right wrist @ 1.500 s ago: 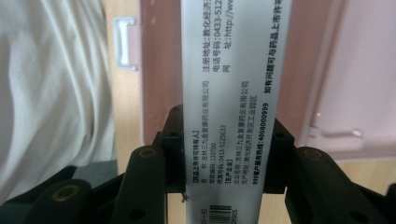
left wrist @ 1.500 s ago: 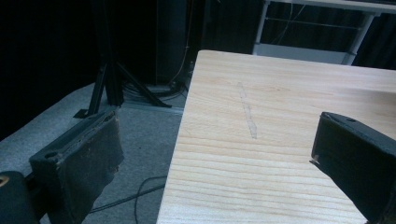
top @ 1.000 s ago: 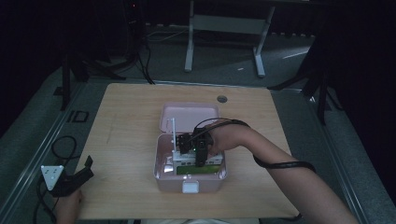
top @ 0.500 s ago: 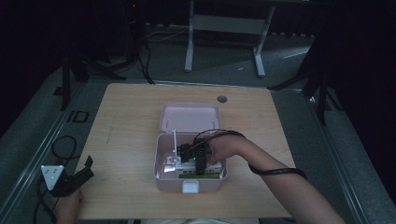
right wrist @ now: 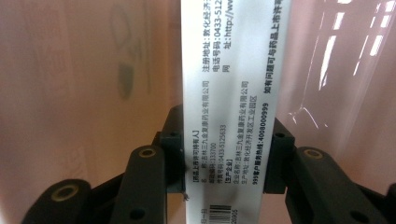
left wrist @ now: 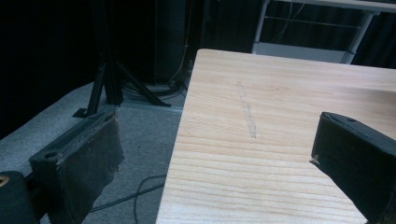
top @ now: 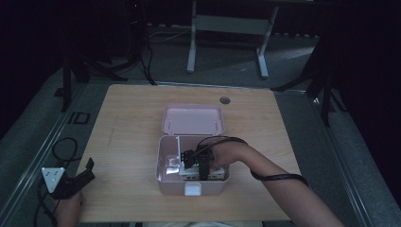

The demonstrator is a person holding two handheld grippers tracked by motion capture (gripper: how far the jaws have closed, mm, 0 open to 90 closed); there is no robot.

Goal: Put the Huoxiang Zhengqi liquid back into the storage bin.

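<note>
The right gripper (top: pixel 201 163) is down inside the open pink box (top: pixel 163 163), its 2 jaws closed on the narrow edge of a white carton (right wrist: pixel 229 116). It is probably being set in place or lifted; next comes a steady, level move. The right gripper view shows the carton's print. The left gripper (top: pixel 75 182) waits at the table (top: pixel 132 118) edge, gaping, holding nothing.
</note>
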